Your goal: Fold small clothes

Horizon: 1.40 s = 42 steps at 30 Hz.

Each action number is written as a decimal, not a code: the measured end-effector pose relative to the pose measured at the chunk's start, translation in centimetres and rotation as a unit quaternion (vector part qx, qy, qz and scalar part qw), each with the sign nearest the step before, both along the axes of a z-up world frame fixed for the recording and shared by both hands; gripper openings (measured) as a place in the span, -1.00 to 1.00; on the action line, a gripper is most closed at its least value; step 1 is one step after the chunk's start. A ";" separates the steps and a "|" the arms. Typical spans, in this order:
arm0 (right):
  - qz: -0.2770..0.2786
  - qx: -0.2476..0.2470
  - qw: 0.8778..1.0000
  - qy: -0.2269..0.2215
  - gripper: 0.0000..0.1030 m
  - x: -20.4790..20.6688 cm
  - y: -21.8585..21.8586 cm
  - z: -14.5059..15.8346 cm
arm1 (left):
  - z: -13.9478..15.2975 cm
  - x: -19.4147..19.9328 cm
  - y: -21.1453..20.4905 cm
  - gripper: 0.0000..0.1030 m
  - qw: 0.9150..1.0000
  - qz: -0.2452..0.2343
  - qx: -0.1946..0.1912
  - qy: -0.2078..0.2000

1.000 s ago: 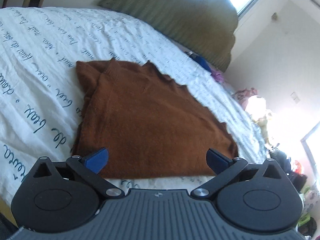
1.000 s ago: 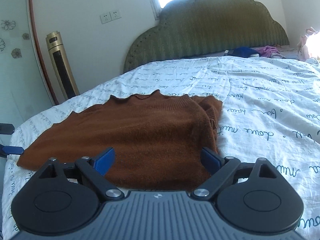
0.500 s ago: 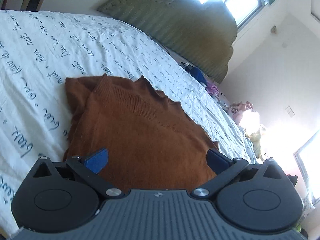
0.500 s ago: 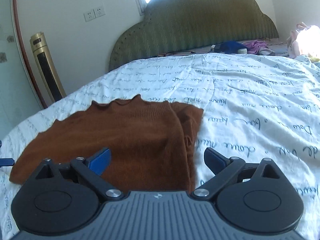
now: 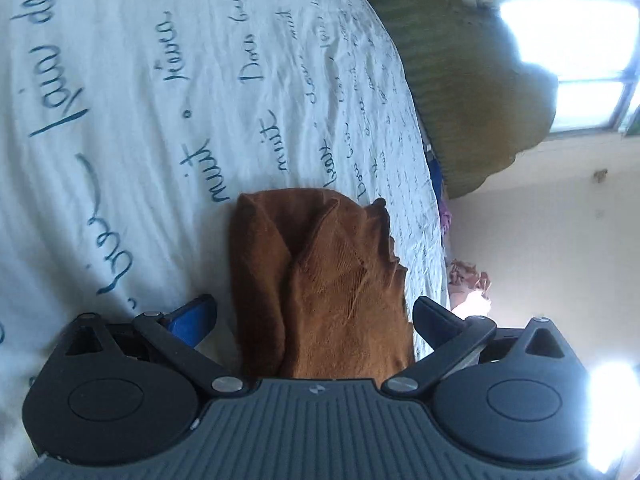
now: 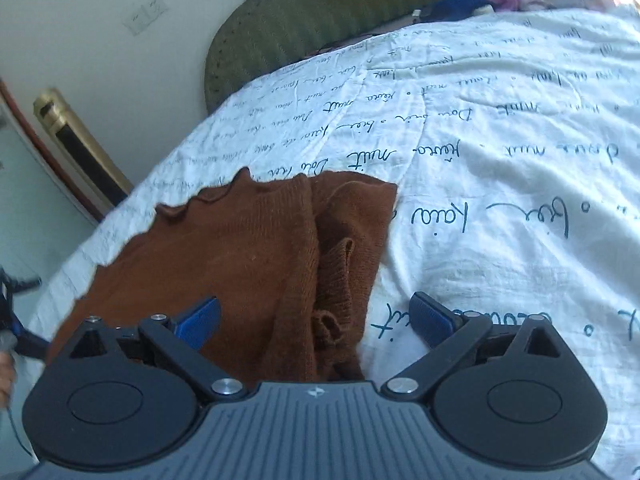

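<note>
The rust-brown knitted sweater (image 6: pixel 248 256) lies folded flat on the white script-printed bedsheet (image 6: pixel 500 152), scalloped hem toward the green padded headboard (image 6: pixel 320 12), a sleeve bunched along its right edge. The left gripper (image 5: pixel 314 312) and the right gripper (image 6: pixel 316 316) hover over its near edge, jaws spread wide, pinching nothing.

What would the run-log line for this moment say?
stage: approaching for next fold | brown sweater: partly folded on bed sheet | left gripper: open, empty | right gripper: open, empty
</note>
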State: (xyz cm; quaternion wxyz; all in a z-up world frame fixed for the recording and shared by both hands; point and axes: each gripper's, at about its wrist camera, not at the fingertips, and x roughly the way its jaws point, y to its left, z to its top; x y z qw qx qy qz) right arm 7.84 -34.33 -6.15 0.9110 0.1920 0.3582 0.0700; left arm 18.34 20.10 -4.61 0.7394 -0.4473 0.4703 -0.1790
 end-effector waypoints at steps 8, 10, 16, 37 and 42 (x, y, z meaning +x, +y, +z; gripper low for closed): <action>0.085 -0.090 0.987 -0.100 0.97 -7.0 14.6 5.5 | 1.3 4.2 -1.0 1.00 0.992 -0.112 0.048 0.021; 0.141 -0.117 0.976 -0.115 0.97 -8.1 20.5 5.2 | 1.5 5.0 -1.6 1.00 0.987 -0.144 0.066 0.019; 0.261 -0.217 0.927 -0.159 0.95 -9.9 33.1 4.1 | 1.4 6.7 -2.6 1.00 0.978 -0.186 0.091 0.019; 0.258 -0.420 0.848 -0.193 0.39 -8.8 41.9 1.5 | -2.0 11.0 -2.9 1.00 0.963 -0.256 -0.057 0.066; 0.256 -0.424 0.850 -0.182 0.08 -8.9 42.6 1.1 | -1.7 10.5 -3.8 1.00 0.971 -0.224 -0.025 0.074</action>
